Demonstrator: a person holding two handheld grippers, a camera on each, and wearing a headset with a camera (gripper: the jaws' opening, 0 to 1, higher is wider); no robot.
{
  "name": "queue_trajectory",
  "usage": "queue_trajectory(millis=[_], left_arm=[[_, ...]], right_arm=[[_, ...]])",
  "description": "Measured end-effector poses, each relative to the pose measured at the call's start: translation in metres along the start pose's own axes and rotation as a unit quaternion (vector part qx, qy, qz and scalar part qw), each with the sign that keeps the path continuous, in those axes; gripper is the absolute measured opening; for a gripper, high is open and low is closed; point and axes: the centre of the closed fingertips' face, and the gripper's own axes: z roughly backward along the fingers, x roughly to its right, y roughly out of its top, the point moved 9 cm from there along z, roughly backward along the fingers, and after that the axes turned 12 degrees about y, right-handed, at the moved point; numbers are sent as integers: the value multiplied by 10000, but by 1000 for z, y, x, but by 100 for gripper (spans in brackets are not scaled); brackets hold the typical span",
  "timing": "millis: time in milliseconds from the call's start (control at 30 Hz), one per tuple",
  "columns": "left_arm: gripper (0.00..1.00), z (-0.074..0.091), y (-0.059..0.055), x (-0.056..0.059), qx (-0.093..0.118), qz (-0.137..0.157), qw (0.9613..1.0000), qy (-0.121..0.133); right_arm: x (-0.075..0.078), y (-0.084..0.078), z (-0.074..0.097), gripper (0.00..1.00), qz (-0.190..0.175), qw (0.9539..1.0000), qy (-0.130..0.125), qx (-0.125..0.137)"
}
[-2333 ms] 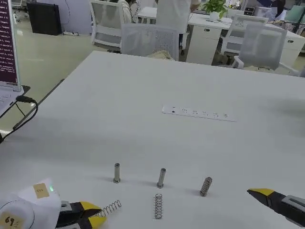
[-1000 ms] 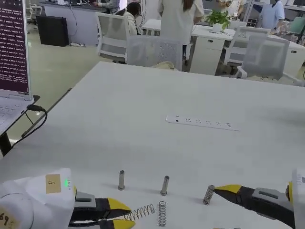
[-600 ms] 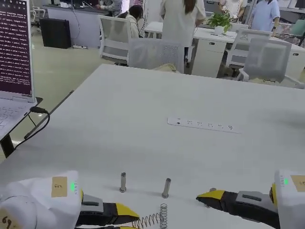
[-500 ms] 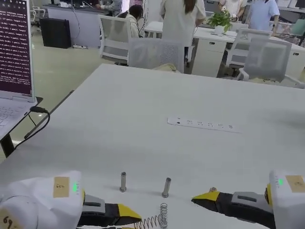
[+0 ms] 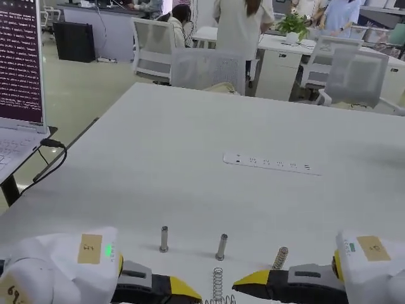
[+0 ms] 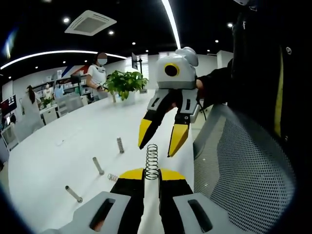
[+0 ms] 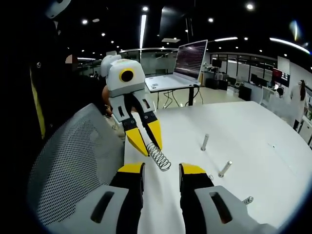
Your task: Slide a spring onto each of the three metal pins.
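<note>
Yellow jaw tips come in from the two lower corners of the head view, the left gripper [image 5: 186,292] and the right gripper [image 5: 248,280] nosing toward each other low over the white table [image 5: 190,145]; from this angle I cannot tell how wide either pair stands. Just behind the tips a loose spring [image 5: 218,282] lies on the table. Beyond it stand the left bare pin [image 5: 164,239], the middle bare pin [image 5: 221,246] and, to the right, the sprung pin [image 5: 280,258] with a coil already round it. A power strip [image 5: 271,163] lies farther back and a laptop [image 5: 19,63] sits off the left edge. In the left gripper view, its own jaws are pressed together on the near end of the held spring [image 6: 152,161], which stands straight out from the tips. The right gripper [image 6: 157,148] faces it with its jaws parted, one tip on each side of the coil's far end, and contact is not clear. In the right gripper view, its own jaws stand well apart with nothing between the pads. The left gripper [image 7: 151,147] is opposite, clamped on the held spring [image 7: 159,157], whose free end points into that gap, just short of the yellow tips.
</note>
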Motion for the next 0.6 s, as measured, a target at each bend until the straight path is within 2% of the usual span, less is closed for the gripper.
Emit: queue_trajectory(millis=[300, 433, 600], left_arm=[[3, -1, 3, 3, 51, -14, 9999, -112], [3, -1, 2, 5, 43, -19, 9999, -161], [2, -1, 2, 5, 29, -32, 9999, -159]], right_arm=[[-3, -1, -3, 16, 16, 9999, 132, -79], [-2, -1, -1, 11, 34, 9999, 107, -106], [-3, 2, 0, 11, 91, 9998, 112, -142]])
